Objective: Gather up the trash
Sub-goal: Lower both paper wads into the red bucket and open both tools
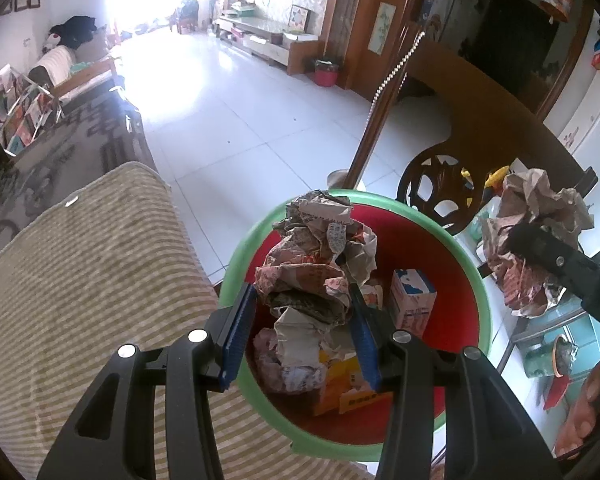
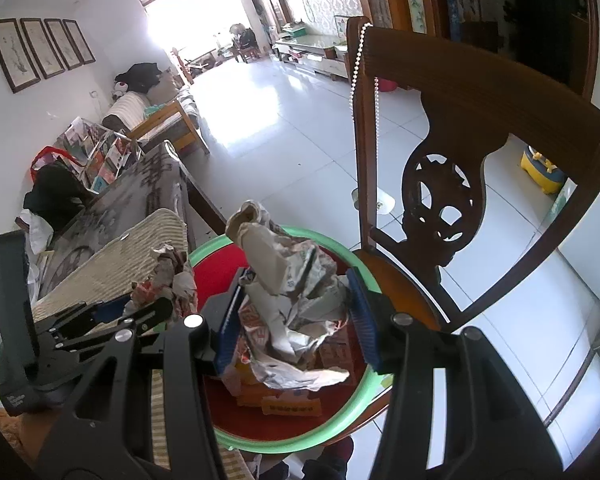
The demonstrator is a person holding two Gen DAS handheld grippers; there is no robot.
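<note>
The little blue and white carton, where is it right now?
In the left wrist view the blue and white carton stands inside the red bin, right of the left gripper and its crumpled paper.

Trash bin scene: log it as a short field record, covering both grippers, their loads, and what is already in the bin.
bin: red inside, green rim
bin contents: blue-and-white carton, orange box, crumpled paper
left gripper: shut on a newspaper wad, over the bin
right gripper: shut on a second paper wad, over the bin
beside bin: striped cushion, wooden chair
</note>
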